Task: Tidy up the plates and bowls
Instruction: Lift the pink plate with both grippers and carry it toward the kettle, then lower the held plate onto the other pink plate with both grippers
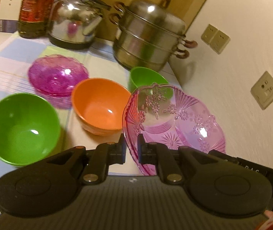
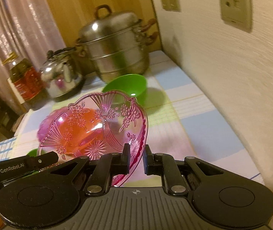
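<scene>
A clear pink glass plate with flower patterns (image 1: 174,122) is held tilted above the table by both grippers. My left gripper (image 1: 131,143) is shut on its near left rim. My right gripper (image 2: 136,153) has its jaws around the plate's right rim (image 2: 105,126), shut on it. On the table lie a darker pink glass plate (image 1: 58,75), an orange bowl (image 1: 101,105), a green bowl (image 1: 21,126) at the near left and a second green bowl (image 1: 146,78), also in the right wrist view (image 2: 127,87).
A steel steamer pot (image 1: 149,36), a steel kettle (image 1: 75,21) and an oil bottle (image 1: 35,9) stand at the back of the checked tablecloth (image 1: 6,61). A wall with sockets (image 1: 265,90) runs close along the right side.
</scene>
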Motion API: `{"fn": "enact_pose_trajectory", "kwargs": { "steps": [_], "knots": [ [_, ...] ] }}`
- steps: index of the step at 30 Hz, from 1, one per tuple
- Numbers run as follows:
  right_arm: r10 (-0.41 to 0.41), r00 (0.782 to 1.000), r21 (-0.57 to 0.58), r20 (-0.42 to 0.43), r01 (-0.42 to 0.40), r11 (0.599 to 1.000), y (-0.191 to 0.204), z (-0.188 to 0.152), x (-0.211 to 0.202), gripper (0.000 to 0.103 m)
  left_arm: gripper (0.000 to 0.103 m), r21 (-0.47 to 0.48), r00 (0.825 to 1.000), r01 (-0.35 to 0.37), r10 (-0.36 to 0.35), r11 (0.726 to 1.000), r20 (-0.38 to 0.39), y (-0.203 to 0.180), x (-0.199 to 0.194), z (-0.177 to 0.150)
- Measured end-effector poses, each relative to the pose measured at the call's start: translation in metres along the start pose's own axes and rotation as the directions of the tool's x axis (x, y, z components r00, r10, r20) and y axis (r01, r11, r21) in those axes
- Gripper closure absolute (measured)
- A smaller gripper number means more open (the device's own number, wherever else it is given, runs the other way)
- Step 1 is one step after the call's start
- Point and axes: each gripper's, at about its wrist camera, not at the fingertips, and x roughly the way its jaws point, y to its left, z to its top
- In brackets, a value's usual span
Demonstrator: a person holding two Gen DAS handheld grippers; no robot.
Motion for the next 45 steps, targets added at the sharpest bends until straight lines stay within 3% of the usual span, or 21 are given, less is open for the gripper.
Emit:
{"fn": "enact_pose_trajectory", "kwargs": {
  "steps": [23,45],
  "knots": [
    [0.108,0.994,-0.121,-0.019,-0.11,0.987,0.082,0.002,0.012,0.09,0.093,-0.074,0.991,-0.086,0.093,0.994,0.093,0.062,-0.056,0.019],
    [0.172,0.983,-0.212,-0.06,-0.18,0.961,0.152,0.031,0.079,0.09,0.093,-0.131,0.98,-0.148,0.163,0.98,0.114,0.125,-0.04,0.068]
  ]
}}
